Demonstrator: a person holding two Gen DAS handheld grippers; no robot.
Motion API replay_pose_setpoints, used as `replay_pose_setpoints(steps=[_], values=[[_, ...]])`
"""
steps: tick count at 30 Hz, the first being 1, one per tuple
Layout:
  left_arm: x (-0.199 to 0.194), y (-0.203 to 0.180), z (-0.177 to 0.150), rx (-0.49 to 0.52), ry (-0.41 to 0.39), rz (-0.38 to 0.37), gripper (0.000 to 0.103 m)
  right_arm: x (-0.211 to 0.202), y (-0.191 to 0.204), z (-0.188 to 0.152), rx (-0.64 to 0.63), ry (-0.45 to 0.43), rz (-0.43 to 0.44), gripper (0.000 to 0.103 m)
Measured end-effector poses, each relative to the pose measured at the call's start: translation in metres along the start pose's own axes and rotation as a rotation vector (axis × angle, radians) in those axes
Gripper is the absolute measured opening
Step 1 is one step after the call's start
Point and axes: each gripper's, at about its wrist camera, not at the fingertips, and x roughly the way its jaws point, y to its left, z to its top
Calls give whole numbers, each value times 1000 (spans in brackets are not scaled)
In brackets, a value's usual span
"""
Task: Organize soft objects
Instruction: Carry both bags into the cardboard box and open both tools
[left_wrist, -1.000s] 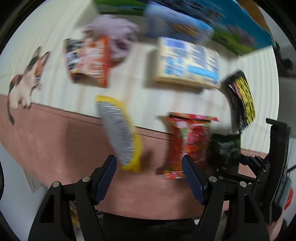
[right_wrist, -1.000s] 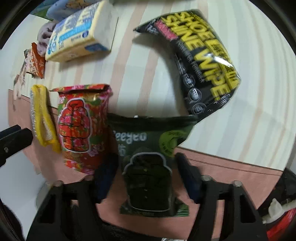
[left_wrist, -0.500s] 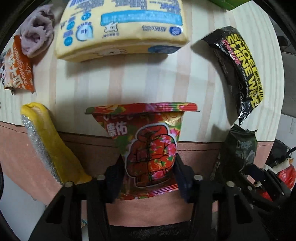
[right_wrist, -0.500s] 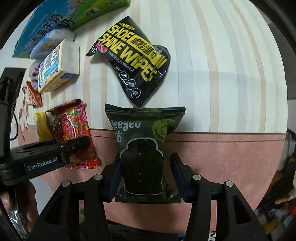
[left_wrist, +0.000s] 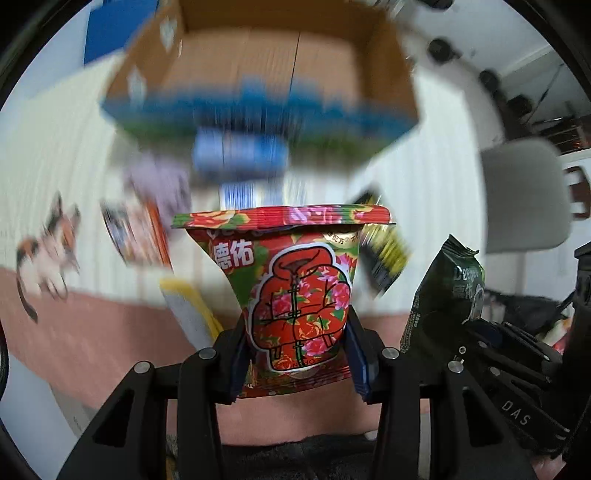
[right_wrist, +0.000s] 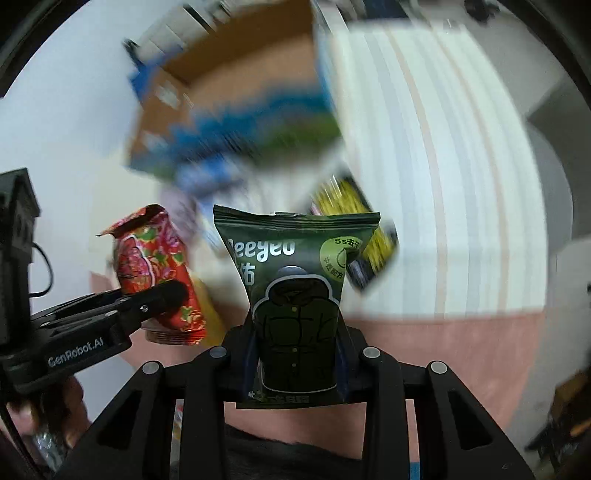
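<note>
**Both grippers hold wipe packets above the table**

Left wrist view: the left gripper (left_wrist: 297, 356) is clamped on the lower half of a red floral wipes packet (left_wrist: 295, 291), held upright off the striped tablecloth (left_wrist: 62, 155). A blurred open cardboard box (left_wrist: 273, 70) lies beyond.

Right wrist view: the right gripper (right_wrist: 295, 363) is closed on a dark green wipes packet (right_wrist: 297, 295), upright, with the red packet just beside it at left.
</note>
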Motion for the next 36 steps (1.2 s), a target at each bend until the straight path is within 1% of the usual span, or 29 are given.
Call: replay_pose_setpoints(steps=[1, 2, 3, 4, 6, 7, 8, 9, 10, 11, 12, 14, 15, 16, 17, 18, 20, 22, 25, 26, 29, 33, 34, 35, 36], values=[[-17, 8, 13, 10, -18, -10, 42, -10, 11, 10, -9, -20, 9, 36], [-34, 7, 30, 21, -41, -23, 42, -25, 21, 26, -16, -45, 21, 36], [-47, 18, 58, 22, -51, -31, 42, -33, 28, 41, -23, -66, 29, 36], [-51, 18, 87, 26, -63, -36, 42, -44, 37, 64, -37, -94, 30, 36], [-60, 33, 139, 38, -83, -32, 42, -48, 49, 96, -55, -127, 2, 36], [-56, 36, 165, 36, -86, -26, 42, -47, 54, 121, -60, -142, -29, 36], [-50, 48, 189, 39, -75, -31, 42, -41, 55, 141, -47, -137, -39, 36], [-42, 55, 213, 38, -55, -48, 42, -30, 59, 154, -41, -127, -40, 35], [-30, 68, 234, 33, -39, -57, 42, -13, 60, 176, -30, -113, -42, 35], [-20, 70, 251, 33, -22, -54, 42, -2, 61, 191, -22, -103, -56, 36], [5, 90, 269, 37, -3, -55, 42, 14, 62, 209, -27, -85, -78, 36], [34, 96, 296, 42, 48, -59, 42, 50, 70, 230, -26, -63, -114, 36], [39, 94, 305, 42, 68, -65, 42, 70, 84, 241, -24, -48, -126, 36], [48, 94, 314, 43, 93, -75, 42, 105, 96, 253, -14, -31, -138, 36], [59, 94, 320, 47, 118, -83, 42, 127, 102, 263, -14, -20, -150, 36], [69, 92, 327, 54, 144, -88, 42, 138, 100, 271, -20, -11, -167, 36], [84, 89, 341, 65, 177, -85, 42, 160, 109, 285, -22, 3, -188, 36], [92, 80, 349, 86, 191, -77, 42, 175, 108, 294, -24, 20, -214, 36], [102, 70, 360, 104, 207, -73, 42, 186, 102, 306, -23, 33, -246, 36], [105, 67, 362, 112, 210, -80, 42, 194, 102, 312, -23, 34, -252, 36], [111, 66, 369, 108, 220, -84, 44, 201, 95, 322, -10, 28, -270, 36], [116, 72, 370, 80, 245, -84, 45, 212, 93, 333, 6, 42, -255, 38], [116, 74, 371, 78, 244, -77, 54, 210, 95, 334, 0, 38, -266, 41], [114, 75, 372, 78, 234, -69, 67, 211, 96, 335, -3, 35, -274, 45], [111, 77, 371, 85, 219, -61, 72, 207, 99, 334, -3, 31, -273, 61]])
